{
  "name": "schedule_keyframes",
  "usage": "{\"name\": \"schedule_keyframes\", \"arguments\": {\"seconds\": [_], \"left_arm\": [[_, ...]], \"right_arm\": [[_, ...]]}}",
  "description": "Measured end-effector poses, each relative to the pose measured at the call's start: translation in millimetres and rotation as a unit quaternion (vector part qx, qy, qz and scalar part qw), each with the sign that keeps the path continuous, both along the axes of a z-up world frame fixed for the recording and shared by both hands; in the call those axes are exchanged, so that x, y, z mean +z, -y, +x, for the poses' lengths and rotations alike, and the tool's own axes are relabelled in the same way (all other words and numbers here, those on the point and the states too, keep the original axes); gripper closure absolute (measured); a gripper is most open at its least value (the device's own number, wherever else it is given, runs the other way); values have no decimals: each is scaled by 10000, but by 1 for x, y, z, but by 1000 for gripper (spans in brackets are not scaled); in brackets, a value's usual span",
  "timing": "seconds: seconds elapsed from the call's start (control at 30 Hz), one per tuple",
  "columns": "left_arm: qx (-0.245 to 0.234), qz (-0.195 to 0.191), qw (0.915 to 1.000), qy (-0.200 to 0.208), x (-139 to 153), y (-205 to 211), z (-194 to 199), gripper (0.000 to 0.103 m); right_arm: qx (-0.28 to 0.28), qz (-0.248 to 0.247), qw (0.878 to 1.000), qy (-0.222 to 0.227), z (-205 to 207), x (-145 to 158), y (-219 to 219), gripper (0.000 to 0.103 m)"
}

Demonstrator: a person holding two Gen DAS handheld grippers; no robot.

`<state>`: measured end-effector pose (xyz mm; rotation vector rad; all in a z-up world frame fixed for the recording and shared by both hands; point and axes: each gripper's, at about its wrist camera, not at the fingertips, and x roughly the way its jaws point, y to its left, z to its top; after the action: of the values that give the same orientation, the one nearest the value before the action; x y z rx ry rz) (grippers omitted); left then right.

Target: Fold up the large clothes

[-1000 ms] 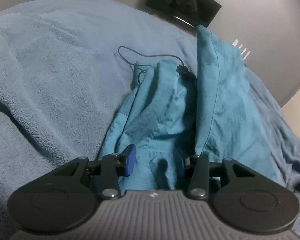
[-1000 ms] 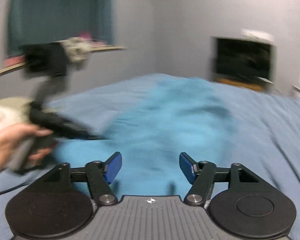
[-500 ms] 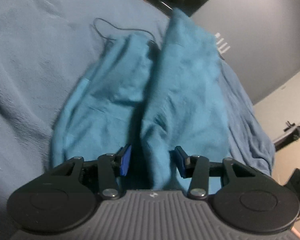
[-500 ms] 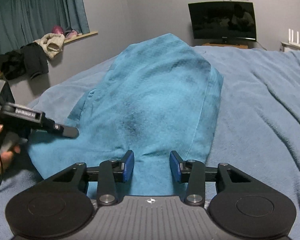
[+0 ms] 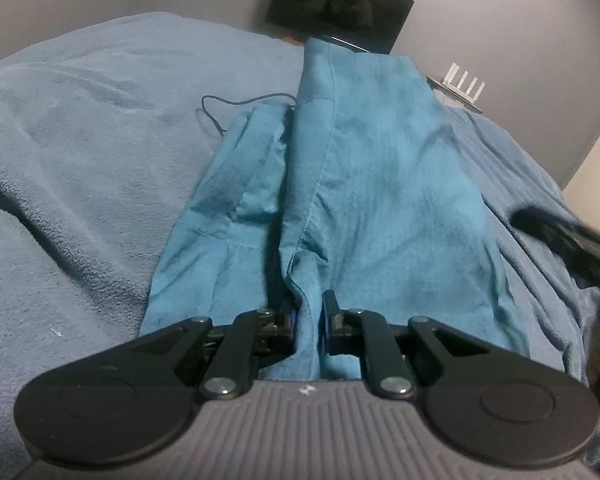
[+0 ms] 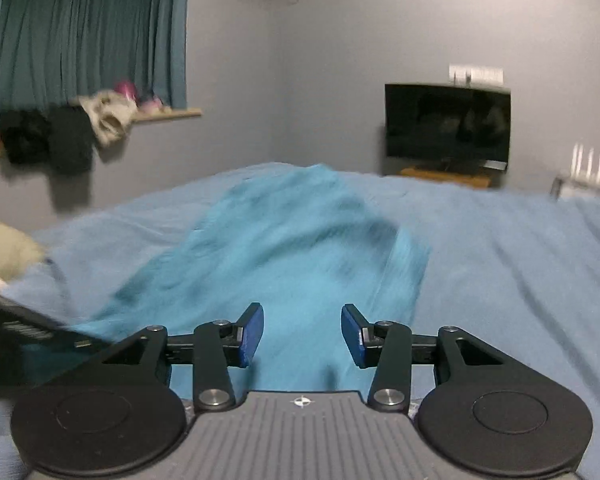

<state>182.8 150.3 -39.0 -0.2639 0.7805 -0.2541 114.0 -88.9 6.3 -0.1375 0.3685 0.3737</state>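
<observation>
Clearly we have soft, limp, light cloth: our left tool (image 5: 309, 322) is closing, pinched on a bunched near fold of the teal garment (image 5: 380, 184), a fair hold; the right tool (image 6: 302, 334) stands apart, opening, empty above it; beyond, the garment runs across the bed (image 5: 80, 140)

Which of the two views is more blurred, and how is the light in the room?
Right wrist view: motion blur smears the teal garment and the clothes on the sill; the right gripper itself stays sharp. Left wrist view: mostly sharp, except a blurred dark shape at the right edge. Both views are dim, with bent fisheye edges and no glare.
</observation>
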Motion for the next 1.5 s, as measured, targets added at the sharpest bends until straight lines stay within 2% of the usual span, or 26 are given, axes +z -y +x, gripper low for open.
{"name": "schedule_keyframes", "arguments": {"seconds": [0.13,0.23,0.47,0.53,0.6,0.7,0.77,0.83,0.93,1.03,1.13,1.2,1.23,1.27,1.3,1.4,1.47,1.5], "left_arm": [[19,-213,9997,-68,-2,-13,-5,94],[39,-264,9996,-59,-3,-15,3,94],[114,-46,9999,-49,-8,-13,15,94],[111,-95,9999,-81,-8,-14,15,94],[87,-115,9999,-92,-7,-14,13,94],[39,-32,9999,-92,-4,-10,10,94],[11,62,9999,-96,-4,-7,10,94],[-15,140,9999,-98,-3,-5,10,94],[-2,100,9999,-138,-4,-7,12,94],[13,67,9998,-206,-8,-7,14,94],[18,17,9997,-262,-9,-8,16,94],[7,-63,9996,-274,-8,-8,16,94],[-3,-78,9996,-272,-8,-8,16,94],[-11,-80,9996,-267,-8,-9,17,94],[-16,-76,9996,-267,-9,-10,18,94],[-22,-74,9996,-282,-11,-12,21,94],[-20,-78,9995,-292,-12,-13,22,94],[-17,-78,9995,-294,-12,-14,23,94]], "right_arm": [[-88,-710,9972,216,57,-6,-24,59],[-130,-905,9956,188,95,-20,-39,61],[-265,-1629,9863,23,155,-47,-79,64],[-260,-1621,9864,-97,165,-47,-80,65],[-169,-1381,9902,85,161,-37,-78,72],[-30,-793,9954,543,149,-22,-73,69],[-6,-618,9969,491,154,-16,-81,68],[53,-771,9968,214,167,-15,-98,68],[96,-1333,9909,-162,192,-23,-133,69],[313,-1617,9860,-249,208,-29,-165,76],[940,-1922,9765,-240,209,-36,-189,99],[1091,-1857,9764,-173,207,-32,-188,98],[1119,-1558,9812,-216,207,-26,-179,87],[1061,-1246,9861,-271,209,-21,-166,67],[950,-883,9912,-263,209,-14,-151,59],[496,-300,9983,25,205,0,-108,57],[39,-277,9996,87,209,0,-80,57],[-205,-469,9987,6,217,-5,-71,57]]}}
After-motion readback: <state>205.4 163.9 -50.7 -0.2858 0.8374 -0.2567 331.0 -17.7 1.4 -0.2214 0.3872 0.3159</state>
